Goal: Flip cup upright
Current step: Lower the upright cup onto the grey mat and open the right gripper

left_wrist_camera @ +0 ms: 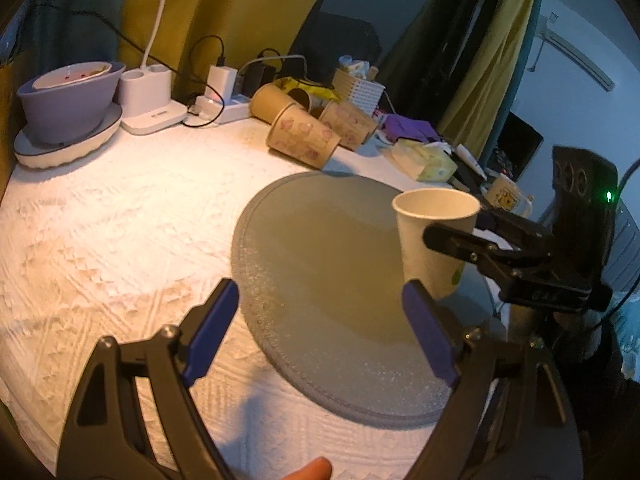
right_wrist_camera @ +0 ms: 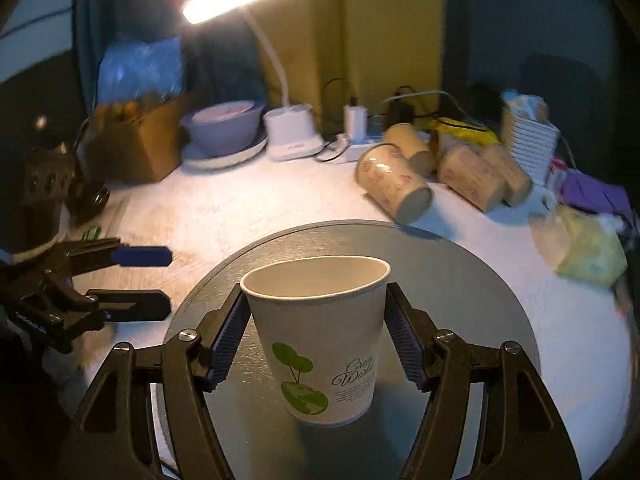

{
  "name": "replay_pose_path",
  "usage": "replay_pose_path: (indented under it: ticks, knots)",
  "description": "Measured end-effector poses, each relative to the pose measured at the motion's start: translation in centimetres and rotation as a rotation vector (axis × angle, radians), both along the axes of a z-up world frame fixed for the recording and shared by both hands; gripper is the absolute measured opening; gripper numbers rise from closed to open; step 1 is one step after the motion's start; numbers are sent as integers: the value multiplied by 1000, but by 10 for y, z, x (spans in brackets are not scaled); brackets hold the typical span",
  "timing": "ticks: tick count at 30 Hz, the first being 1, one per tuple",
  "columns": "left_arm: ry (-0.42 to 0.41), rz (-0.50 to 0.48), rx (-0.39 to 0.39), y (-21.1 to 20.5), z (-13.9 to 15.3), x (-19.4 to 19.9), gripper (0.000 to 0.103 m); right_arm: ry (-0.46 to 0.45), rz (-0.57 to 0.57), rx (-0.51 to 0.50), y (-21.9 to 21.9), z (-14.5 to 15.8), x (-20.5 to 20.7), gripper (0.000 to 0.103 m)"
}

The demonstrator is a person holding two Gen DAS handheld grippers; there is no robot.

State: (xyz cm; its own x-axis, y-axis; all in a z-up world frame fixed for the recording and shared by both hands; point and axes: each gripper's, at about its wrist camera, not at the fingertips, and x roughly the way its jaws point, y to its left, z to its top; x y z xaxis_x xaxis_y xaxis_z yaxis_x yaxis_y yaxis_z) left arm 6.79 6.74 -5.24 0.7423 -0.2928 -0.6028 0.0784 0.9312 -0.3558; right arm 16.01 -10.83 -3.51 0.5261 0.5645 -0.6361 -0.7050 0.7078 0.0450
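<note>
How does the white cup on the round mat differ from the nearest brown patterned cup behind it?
The white cup stands upright, mouth up; the brown patterned cup lies on its side. The white cup sits on the grey mat between the right gripper fingers; the brown one lies untouched on the white cloth. Both are tapered paper cups.

Cup [right_wrist_camera: 320,332] upright on mat [right_wrist_camera: 460,280]

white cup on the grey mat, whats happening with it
The white paper cup stands mouth-up on the round grey mat. The right hand-held gripper has a finger on each side of it, pressed against its wall. The left hand-held gripper hangs open nearby, holding nothing. Several brown cups lie tipped over behind.
</note>
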Motion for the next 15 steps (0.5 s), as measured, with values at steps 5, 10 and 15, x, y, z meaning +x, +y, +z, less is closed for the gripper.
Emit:
replay_pose_path:
  ticks: [5,10,15]
  knots:
    - [-21,-8,17,-4,2,-2,85,-44,-80,54,-24,-3,-12,71]
    - [-24,-18,40,-10,1,0,85,-70,-142,79,-45,-5,-23,71]
    - [-37,-28,67,-17,1,0,85,-72,-197,67,-59,-15,-29,71]
